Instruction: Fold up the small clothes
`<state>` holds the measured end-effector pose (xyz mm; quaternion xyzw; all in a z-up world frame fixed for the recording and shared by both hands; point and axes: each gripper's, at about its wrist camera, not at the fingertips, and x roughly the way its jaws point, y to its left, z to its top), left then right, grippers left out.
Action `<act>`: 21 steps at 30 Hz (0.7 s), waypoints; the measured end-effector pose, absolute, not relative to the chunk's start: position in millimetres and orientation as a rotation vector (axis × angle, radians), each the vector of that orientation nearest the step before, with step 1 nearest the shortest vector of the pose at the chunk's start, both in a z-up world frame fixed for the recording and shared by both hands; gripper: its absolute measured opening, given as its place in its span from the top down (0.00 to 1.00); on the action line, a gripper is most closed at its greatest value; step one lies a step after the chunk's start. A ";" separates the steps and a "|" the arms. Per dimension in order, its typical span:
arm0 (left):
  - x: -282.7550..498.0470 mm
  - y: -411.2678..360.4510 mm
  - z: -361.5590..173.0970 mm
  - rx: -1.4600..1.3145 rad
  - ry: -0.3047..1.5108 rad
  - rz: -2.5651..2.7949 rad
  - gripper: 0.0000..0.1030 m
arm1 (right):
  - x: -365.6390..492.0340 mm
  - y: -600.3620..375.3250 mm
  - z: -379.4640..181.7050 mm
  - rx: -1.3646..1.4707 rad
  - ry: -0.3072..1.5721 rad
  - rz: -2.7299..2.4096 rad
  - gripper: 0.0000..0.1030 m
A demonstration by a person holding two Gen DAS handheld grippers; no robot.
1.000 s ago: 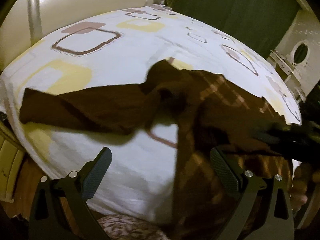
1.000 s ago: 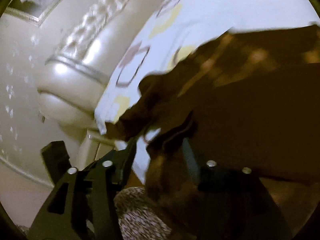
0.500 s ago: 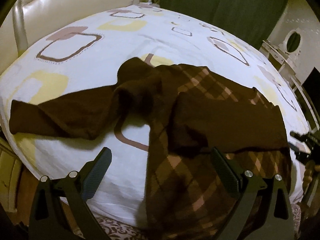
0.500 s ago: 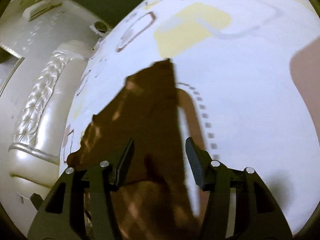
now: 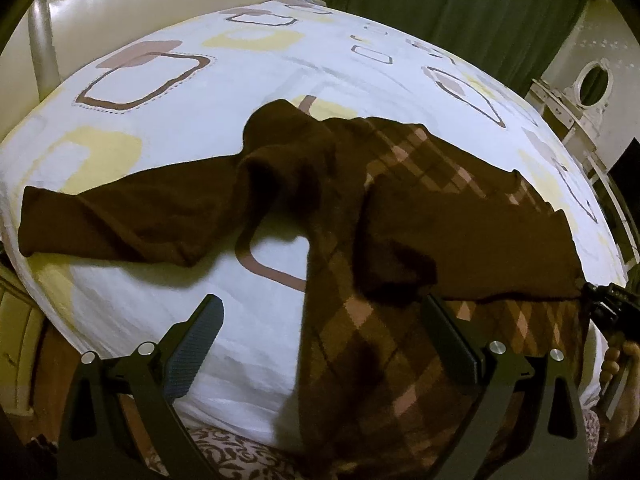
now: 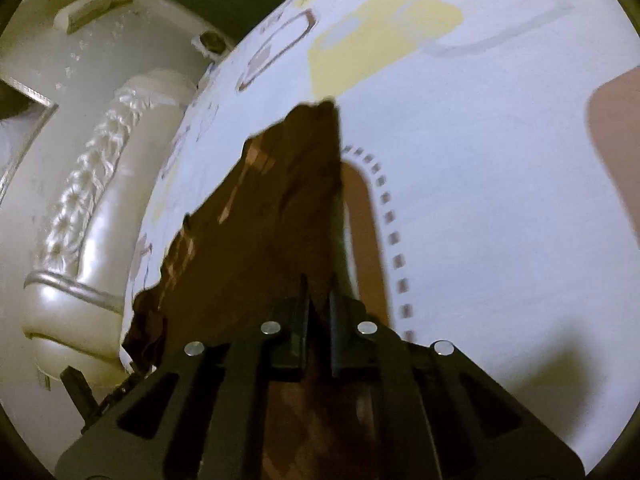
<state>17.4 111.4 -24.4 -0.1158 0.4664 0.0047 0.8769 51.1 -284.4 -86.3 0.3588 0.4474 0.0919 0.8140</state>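
Note:
A small brown sweater (image 5: 340, 216) with an argyle front lies on the bed; its left sleeve (image 5: 120, 216) stretches out to the left and its right sleeve (image 5: 472, 240) is folded across the body. My left gripper (image 5: 320, 340) is open and empty, hovering over the near edge of the sweater. My right gripper (image 6: 319, 300) is shut on the sweater's right edge (image 6: 272, 220), low over the sheet. It also shows at the right edge of the left wrist view (image 5: 612, 308).
The bed sheet (image 5: 160, 60) is white with yellow and brown squares. A cream padded headboard (image 5: 120, 4) stands at the back left, also in the right wrist view (image 6: 80, 200). Green curtains (image 5: 460, 8) and a white dresser (image 5: 580, 92) are at the back right.
My right gripper swung over the bed, then closed on the sweater's right edge. The right sleeve came to rest folded across the body. My left gripper stayed open.

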 end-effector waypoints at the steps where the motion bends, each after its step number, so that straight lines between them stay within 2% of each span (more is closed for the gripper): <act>1: 17.4 111.0 -23.8 -0.235 0.970 0.010 0.05 | 48.8 -290.7 -88.8 0.786 0.952 0.192 0.94; 8: 19.1 117.0 -26.1 -0.248 0.979 0.020 0.05 | 48.2 -300.9 -105.1 0.864 0.955 0.196 0.93; 11: 18.0 122.2 -24.3 -0.259 0.970 0.027 0.05 | 44.0 -305.8 -94.3 0.847 0.946 0.144 0.91; 14: 17.1 126.8 -22.9 -0.269 0.960 0.035 0.05 | 32.9 -310.3 -64.9 0.786 0.860 0.032 0.88; 17: 17.2 131.2 -22.0 -0.281 0.954 0.040 0.05 | 37.6 -282.3 -40.5 0.754 0.823 0.128 0.88; 21: 15.5 135.9 -20.7 -0.295 0.947 0.040 0.05 | 63.1 -199.9 -38.5 0.743 0.915 0.372 0.88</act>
